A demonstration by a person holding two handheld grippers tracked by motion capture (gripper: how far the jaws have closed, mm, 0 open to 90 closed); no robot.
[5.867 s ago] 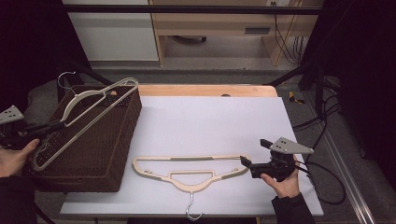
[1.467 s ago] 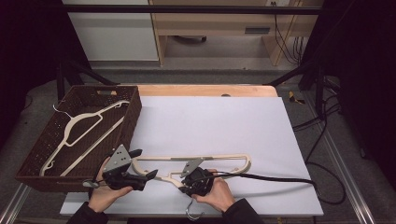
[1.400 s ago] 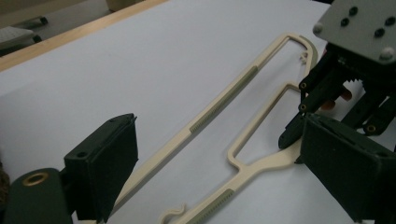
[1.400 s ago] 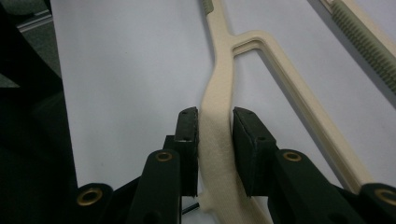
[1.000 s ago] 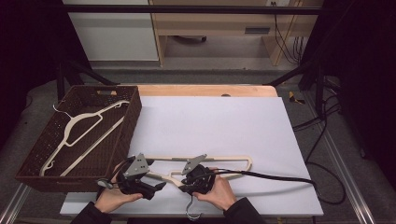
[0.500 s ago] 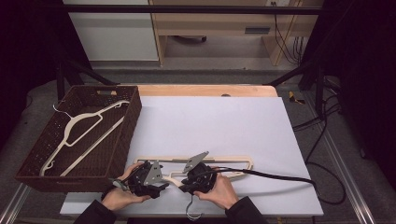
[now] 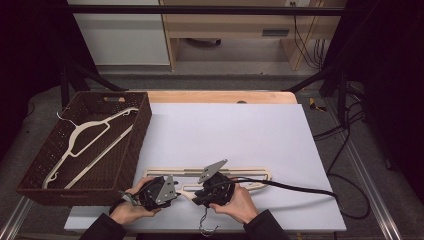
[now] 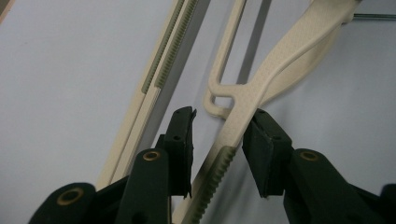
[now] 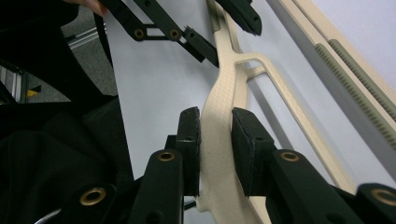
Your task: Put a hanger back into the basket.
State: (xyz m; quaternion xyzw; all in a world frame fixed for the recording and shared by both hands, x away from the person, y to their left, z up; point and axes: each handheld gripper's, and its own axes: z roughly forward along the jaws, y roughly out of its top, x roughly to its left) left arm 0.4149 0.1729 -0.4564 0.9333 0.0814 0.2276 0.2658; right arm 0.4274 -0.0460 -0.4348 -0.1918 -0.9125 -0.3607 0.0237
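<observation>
Both claws sit low at the near edge of the desk (image 7: 260,125) in the high view, at about six o'clock. Left claw (image 7: 172,189) lies in the person's left hand (image 7: 131,207), pointing toward three o'clock; right claw (image 7: 196,199) lies in the right hand (image 7: 239,202), pointing toward nine o'clock, its cable trailing off toward three o'clock. Between them lies the cream hanger (image 7: 210,176), flat on the desk near its front edge, hook hanging over at six o'clock. At nine o'clock stands a brown wicker basket (image 7: 142,125) with a second hanger (image 7: 80,145) inside.

From the left gripper view, the left claw (image 8: 219,135) straddles the hanger's (image 8: 285,60) shoulder arm; its jaws have just been closing, the right pad touches the arm, and the left pad stands apart from it, so no grip yet.

From the right gripper view, the right claw (image 9: 215,133) is clamped on the hanger's (image 9: 224,84) thick neck, both pads pressing its sides. At twelve o'clock the left claw's jaws flank the same arm.
</observation>
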